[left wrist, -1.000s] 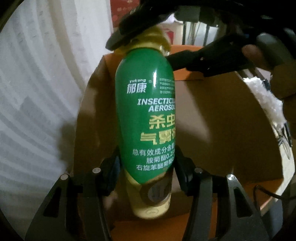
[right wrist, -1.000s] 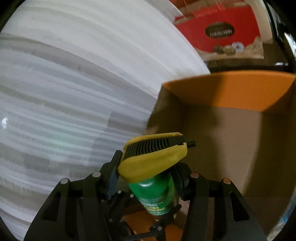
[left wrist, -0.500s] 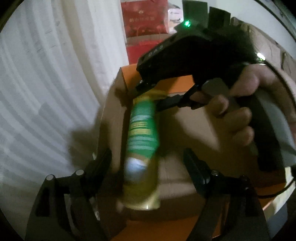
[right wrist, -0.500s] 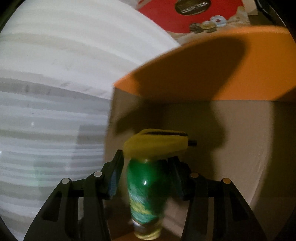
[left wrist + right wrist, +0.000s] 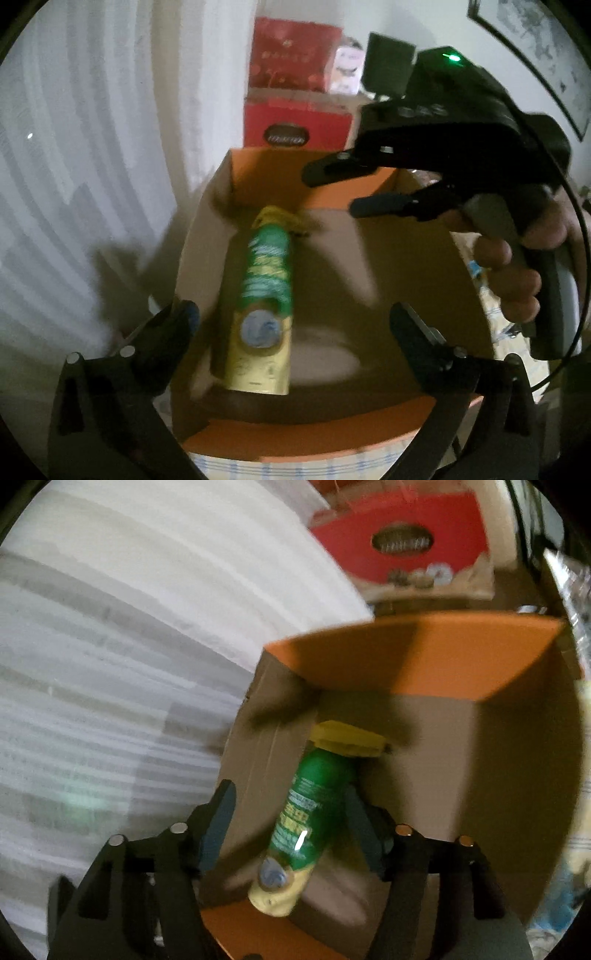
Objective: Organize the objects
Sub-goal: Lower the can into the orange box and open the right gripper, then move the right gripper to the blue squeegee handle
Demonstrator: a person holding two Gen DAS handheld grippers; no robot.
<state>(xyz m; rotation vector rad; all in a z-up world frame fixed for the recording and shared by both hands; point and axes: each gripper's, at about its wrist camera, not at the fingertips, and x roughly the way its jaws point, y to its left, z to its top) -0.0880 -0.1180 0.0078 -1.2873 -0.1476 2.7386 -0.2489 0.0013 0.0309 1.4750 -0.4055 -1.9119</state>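
Observation:
A green insecticide spray can (image 5: 266, 280) with a yellow cap lies tilted inside an open cardboard box (image 5: 369, 258) with orange flaps, along the box's left wall, cap toward the far side. My left gripper (image 5: 293, 317) hovers over the near end of the box. Its jaws are opening wide on either side of the can without touching it. My right gripper (image 5: 347, 188), held by a hand (image 5: 517, 266), hangs above the far right of the box. In the right wrist view the can (image 5: 314, 805) shows below the right gripper (image 5: 288, 808), whose jaws are opening and clear of it.
Red gift boxes (image 5: 295, 125) are stacked behind the cardboard box, also seen as a red box (image 5: 402, 542). A white curtain (image 5: 92, 147) hangs at the left. A checked cloth (image 5: 295, 465) lies under the box's near edge. A cable (image 5: 580, 258) loops beside the hand.
Both grippers have let go of the can, which has dropped into the box. The left gripper has risen and pulled back, jaws spreading. The right gripper has drawn up and away.

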